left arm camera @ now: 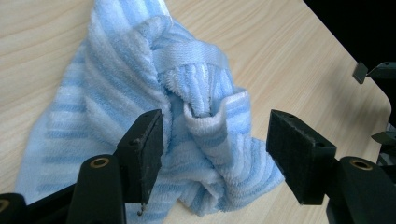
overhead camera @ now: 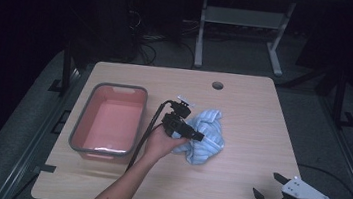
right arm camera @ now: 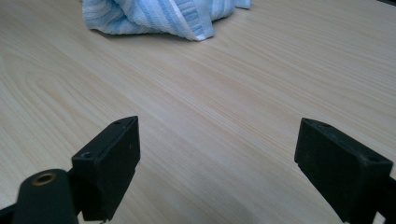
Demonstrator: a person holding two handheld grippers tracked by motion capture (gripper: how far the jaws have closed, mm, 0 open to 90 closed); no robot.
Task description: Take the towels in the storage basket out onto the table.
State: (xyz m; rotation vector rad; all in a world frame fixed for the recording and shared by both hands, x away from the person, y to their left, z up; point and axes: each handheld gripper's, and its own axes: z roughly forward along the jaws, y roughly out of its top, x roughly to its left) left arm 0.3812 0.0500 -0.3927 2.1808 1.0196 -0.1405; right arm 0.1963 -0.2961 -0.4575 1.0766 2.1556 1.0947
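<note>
A crumpled light-blue striped towel (overhead camera: 209,133) lies on the wooden table (overhead camera: 263,119), right of centre. My left gripper (overhead camera: 195,134) hangs over the towel's left side, held by a hand reaching in from below. In the left gripper view its jaws stand apart around a raised fold of the towel (left arm camera: 196,93); the left pad (left arm camera: 147,144) lies against the cloth and the right pad (left arm camera: 294,149) is clear of it. My right gripper (overhead camera: 265,184) rests near the table's front right corner, open, with bare wood between its fingers (right arm camera: 217,140). The towel (right arm camera: 154,14) lies farther off ahead of it.
A pink tub with a grey rim (overhead camera: 110,88) stands on the left part of the table, beside the left hand. A round cable hole (overhead camera: 217,85) sits near the far edge. Dark floor, cables and a white desk frame (overhead camera: 200,37) lie beyond.
</note>
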